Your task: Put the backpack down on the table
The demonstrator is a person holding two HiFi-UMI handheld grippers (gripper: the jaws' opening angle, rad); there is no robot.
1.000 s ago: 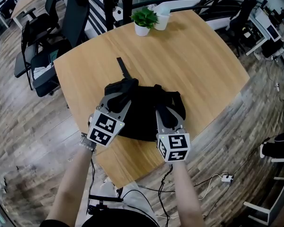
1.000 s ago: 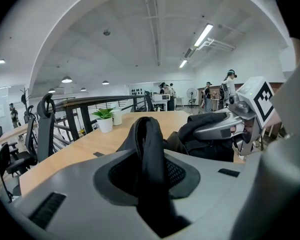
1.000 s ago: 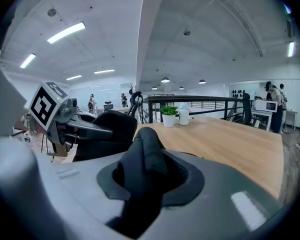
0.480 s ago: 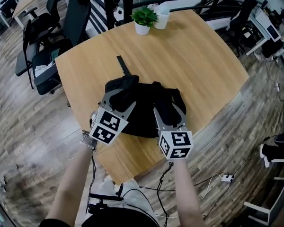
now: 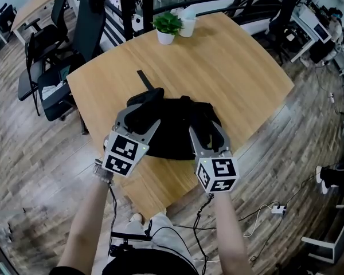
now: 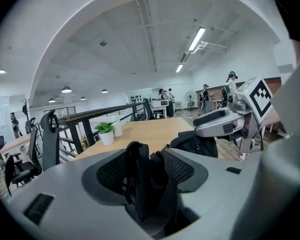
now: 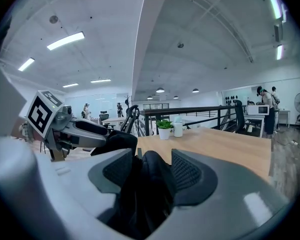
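On smooth rounded wood table [image 5: 235, 67], lumpy soft blk fabric backpack [image 5: 173, 132].

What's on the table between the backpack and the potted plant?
Mostly bare wood tabletop. Only a thin black strap from the backpack reaches partway toward the potted plant; clearest in the head view.

Black backpack [image 5: 175, 135], tan wood-grain table [image 5: 235, 67]
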